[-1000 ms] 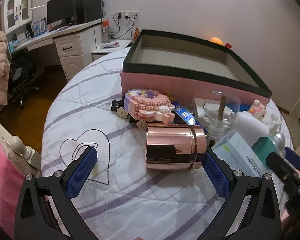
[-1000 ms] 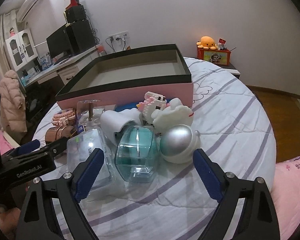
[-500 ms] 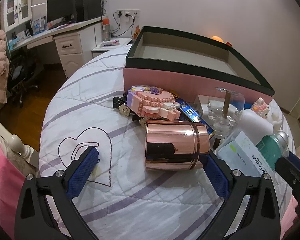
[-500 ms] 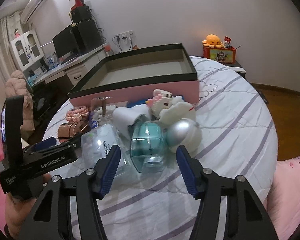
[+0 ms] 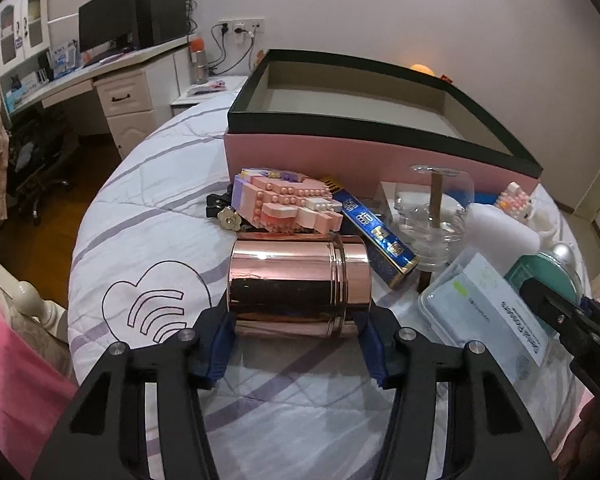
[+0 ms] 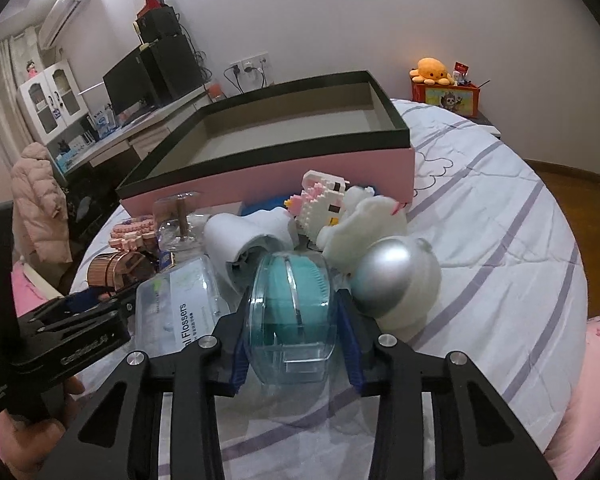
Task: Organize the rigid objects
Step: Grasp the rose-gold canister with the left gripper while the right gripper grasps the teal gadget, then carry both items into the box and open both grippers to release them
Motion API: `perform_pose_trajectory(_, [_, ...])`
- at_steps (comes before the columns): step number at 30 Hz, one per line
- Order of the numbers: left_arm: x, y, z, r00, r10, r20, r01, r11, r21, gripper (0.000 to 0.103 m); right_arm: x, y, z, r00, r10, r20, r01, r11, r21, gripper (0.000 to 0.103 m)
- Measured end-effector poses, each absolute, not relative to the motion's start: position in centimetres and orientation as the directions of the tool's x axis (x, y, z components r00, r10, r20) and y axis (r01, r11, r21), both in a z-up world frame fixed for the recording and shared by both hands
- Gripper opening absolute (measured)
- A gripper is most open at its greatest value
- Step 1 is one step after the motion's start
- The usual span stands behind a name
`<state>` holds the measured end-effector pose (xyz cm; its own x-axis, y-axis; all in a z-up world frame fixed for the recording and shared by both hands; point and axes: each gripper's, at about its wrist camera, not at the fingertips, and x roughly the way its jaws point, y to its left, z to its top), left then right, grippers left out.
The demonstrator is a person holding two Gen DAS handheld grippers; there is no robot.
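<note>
Left tongs (image 5: 296, 344) clamp the shiny rose-gold metal canister (image 5: 299, 283) lying on its side, pads on both ends. Right tongs (image 6: 294, 346) pinch the clear plastic case with teal insert (image 6: 291, 312), likely for lifting both into the open pink box with black rim (image 6: 268, 168) just behind the clutter. Everything sits on a striped white quilted bed (image 6: 500, 240); desk with monitor (image 5: 108, 26) far left.

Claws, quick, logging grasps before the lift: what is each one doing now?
Left claw: shut on the shiny rose-gold metal canister.
Right claw: shut on the clear plastic case with teal insert.
</note>
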<state>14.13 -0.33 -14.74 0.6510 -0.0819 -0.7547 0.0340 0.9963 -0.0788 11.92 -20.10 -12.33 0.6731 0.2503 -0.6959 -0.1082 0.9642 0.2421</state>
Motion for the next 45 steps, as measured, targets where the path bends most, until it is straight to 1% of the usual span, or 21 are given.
perform_pose_trajectory(4, [13.7, 0.6, -14.3, 0.654, -0.119, -0.747, 0.041, 0.992, -0.122, 0.054, 11.2, -20.4, -11.8, 0.681, 0.254, -0.687, -0.119, 0.964, 0.239, 0.039])
perform_pose_trajectory(10, [12.6, 1.0, -12.9, 0.678, -0.116, -0.726, 0.044, 0.992, -0.118, 0.054, 10.0, -20.7, -10.0, 0.704, 0.261, -0.66, -0.131, 0.962, 0.24, 0.039])
perform_pose_trajectory(17, [12.4, 0.7, -9.0, 0.727, -0.117, -0.676, 0.072, 0.993, -0.094, 0.054, 10.2, -20.9, -6.5, 0.736, 0.288, -0.612, -0.176, 0.955, 0.237, 0.039])
perform_pose_trajectory(23, [15.3, 0.2, -4.8, 0.773, -0.107, -0.625, 0.093, 0.994, -0.055, 0.054, 13.2, -20.6, -2.6, 0.763, 0.297, -0.574, -0.226, 0.955, 0.193, 0.039])
perform_pose_trajectory(28, [20.6, -0.5, -2.0, 0.791, -0.109, -0.602, 0.099, 0.994, -0.05, 0.054, 18.5, -20.7, -0.7, 0.763, 0.298, -0.573, -0.234, 0.955, 0.184, 0.039])
perform_pose_trajectory(32, [25.4, -1.8, -1.9, 0.766, -0.123, -0.63, 0.113, 0.992, -0.056, 0.054, 23.4, -20.9, -0.9, 0.739, 0.291, -0.608, -0.22, 0.957, 0.191, 0.039])
perform_pose_trajectory(39, [34.1, -4.2, -5.7, 0.622, -0.17, -0.764, 0.142, 0.984, -0.103, 0.054, 32.6, -20.5, -3.7, 0.631, 0.295, -0.717, -0.194, 0.956, 0.222, 0.039])
perform_pose_trajectory(45, [38.6, -6.1, -9.7, 0.476, -0.143, -0.867, 0.127, 0.988, -0.093, 0.054, 37.9, -19.9, -7.6, 0.511, 0.288, -0.81, -0.159, 0.958, 0.241, 0.039])
